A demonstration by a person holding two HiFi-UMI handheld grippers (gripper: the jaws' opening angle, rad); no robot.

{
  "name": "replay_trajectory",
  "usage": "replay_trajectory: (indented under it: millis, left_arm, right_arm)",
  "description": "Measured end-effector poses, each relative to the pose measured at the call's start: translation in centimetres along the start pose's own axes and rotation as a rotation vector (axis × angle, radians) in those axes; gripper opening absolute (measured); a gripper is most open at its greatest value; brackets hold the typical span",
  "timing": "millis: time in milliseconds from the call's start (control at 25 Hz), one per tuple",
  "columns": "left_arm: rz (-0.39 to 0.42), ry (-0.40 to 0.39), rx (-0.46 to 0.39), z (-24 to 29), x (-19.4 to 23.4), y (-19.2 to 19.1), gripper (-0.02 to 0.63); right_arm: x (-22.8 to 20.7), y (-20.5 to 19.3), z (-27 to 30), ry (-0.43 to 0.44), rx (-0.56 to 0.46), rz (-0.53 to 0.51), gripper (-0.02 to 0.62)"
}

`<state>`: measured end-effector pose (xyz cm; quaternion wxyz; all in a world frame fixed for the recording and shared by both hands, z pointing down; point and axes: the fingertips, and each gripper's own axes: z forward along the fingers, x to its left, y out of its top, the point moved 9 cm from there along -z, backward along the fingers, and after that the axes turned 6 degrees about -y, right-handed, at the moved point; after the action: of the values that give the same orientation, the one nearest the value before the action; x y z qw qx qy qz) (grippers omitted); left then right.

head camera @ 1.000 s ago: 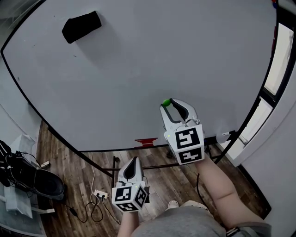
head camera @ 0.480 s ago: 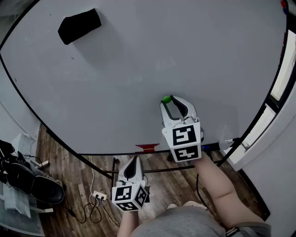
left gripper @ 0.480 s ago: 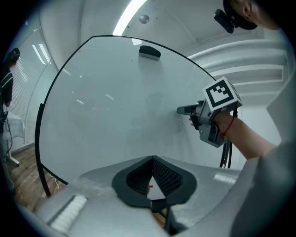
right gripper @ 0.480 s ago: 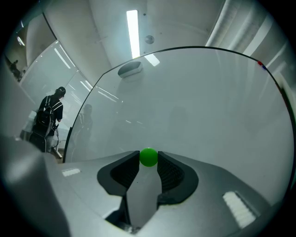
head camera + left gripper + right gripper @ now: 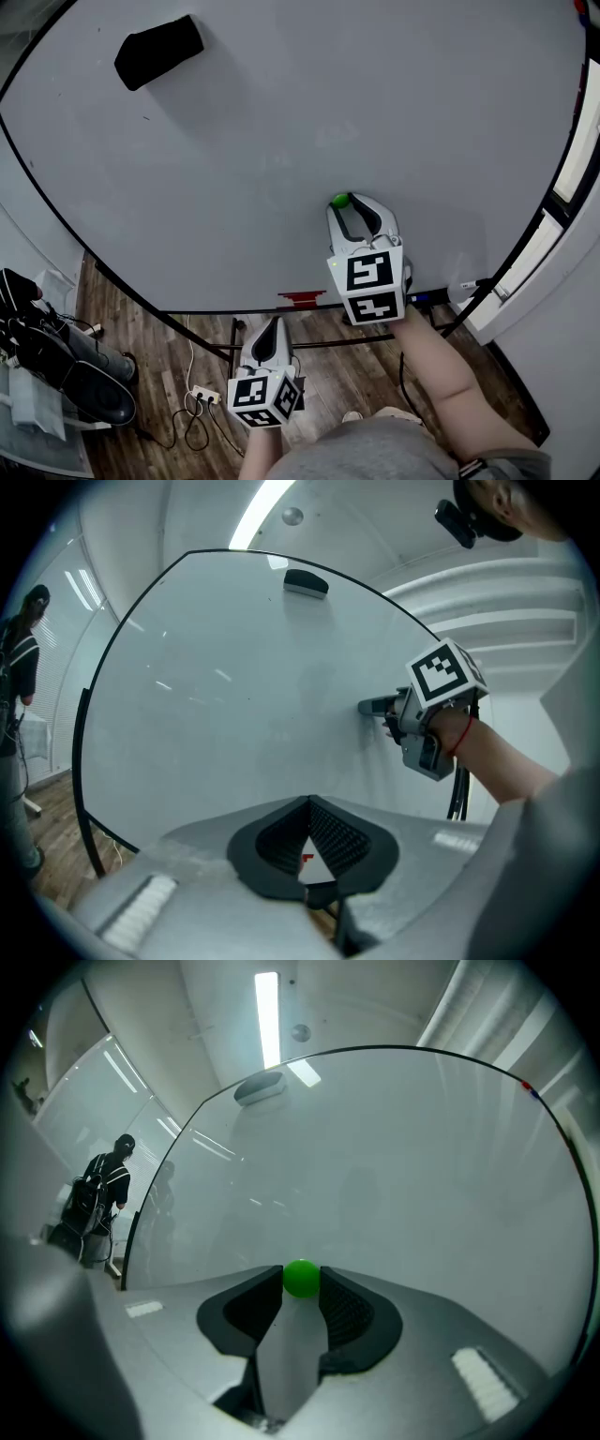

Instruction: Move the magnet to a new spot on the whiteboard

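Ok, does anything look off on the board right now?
Nothing stands out. The right gripper holds the magnet at the whiteboard, the eraser is stuck at its top left, and the left gripper hangs shut below.

Bright ceiling strip light (image 5: 267, 1016) — fisheye-warped, vignetted edges
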<state>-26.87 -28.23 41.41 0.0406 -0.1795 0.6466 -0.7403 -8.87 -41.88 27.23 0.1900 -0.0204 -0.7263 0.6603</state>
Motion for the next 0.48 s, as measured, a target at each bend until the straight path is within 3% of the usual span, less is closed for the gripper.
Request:
replay_trajectory:
  millis: [480]
  left_arm:
    - [-0.005, 0.007, -0.007, -0.69, 0.01, -0.03, 0.005]
  right_arm:
    - [0.25, -0.12, -0.05, -0.013, -0.010, 0.012, 0.140]
